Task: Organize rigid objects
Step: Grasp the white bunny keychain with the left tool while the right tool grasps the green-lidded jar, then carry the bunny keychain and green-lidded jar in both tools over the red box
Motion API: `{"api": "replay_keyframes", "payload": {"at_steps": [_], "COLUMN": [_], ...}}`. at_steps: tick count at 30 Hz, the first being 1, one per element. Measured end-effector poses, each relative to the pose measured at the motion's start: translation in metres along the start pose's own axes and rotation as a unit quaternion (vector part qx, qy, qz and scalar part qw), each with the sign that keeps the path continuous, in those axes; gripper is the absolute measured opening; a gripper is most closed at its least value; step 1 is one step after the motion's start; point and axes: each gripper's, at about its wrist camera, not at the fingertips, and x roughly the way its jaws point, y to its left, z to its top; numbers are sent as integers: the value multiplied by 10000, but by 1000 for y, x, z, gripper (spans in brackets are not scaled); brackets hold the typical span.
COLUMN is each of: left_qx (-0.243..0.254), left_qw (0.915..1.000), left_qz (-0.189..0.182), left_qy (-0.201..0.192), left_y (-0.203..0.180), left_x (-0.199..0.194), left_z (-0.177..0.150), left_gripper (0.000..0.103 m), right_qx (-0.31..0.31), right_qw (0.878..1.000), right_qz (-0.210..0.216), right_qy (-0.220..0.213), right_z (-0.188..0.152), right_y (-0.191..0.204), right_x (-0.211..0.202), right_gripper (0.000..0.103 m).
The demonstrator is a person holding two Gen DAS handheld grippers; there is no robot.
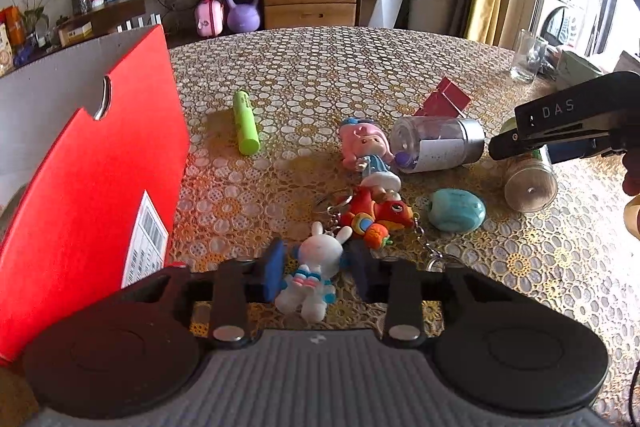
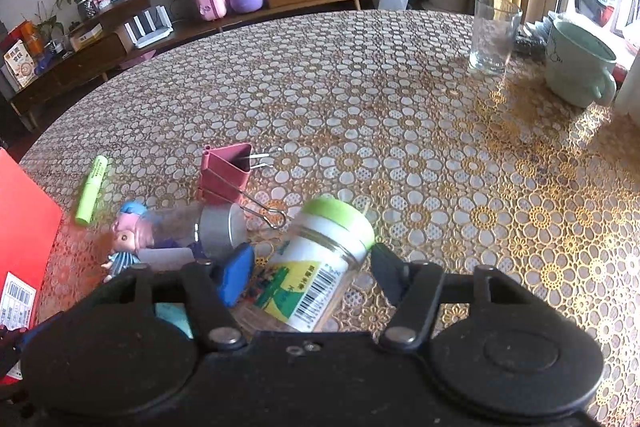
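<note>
A small white rabbit figure [image 1: 320, 255] lies on the patterned tablecloth [image 1: 320, 75], and my left gripper [image 1: 318, 267] is shut on it, a blue pad on each flank. Just beyond it lie a red dragon keychain [image 1: 376, 215], a pink-haired doll [image 1: 366, 147], a teal egg-shaped thing [image 1: 456, 209] and a clear jar with a silver lid [image 1: 436, 143]. My right gripper [image 2: 310, 271] stands open astride a lying jar with a green lid [image 2: 320, 259]. Its pads are close against the jar's sides.
A tall red box [image 1: 92, 187] stands at the left, close to my left gripper. A green highlighter [image 1: 246, 123] and red binder clips [image 2: 226, 171] lie farther back. A drinking glass [image 2: 494, 35] and a green mug [image 2: 578, 63] stand at the far right.
</note>
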Motion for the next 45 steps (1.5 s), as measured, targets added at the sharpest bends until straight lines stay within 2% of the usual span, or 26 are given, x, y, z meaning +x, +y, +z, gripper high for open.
{"api": "replay_keyframes", "payload": {"at_steps": [5, 12, 28, 45], "left_qx": [164, 32, -20, -100], "left_qw": [9999, 9999, 9994, 9991], "left_qz": [-5, -127, -321, -408], "left_qy": [8, 103, 115, -86], "left_y": [-2, 3, 3, 11], "left_x": [1, 1, -31, -88], "left_z": [2, 4, 5, 10], "left_gripper": [28, 27, 27, 27], "right_qx": [32, -27, -220, -587], "right_qw": [9999, 9999, 9979, 9934], "right_qz": [90, 115, 567, 885], "right_qy": [-32, -70, -218, -439], "right_z": [-2, -8, -49, -62], "right_y": [-1, 4, 6, 35], "right_x": [1, -9, -80, -148], "right_gripper": [56, 48, 44, 44]}}
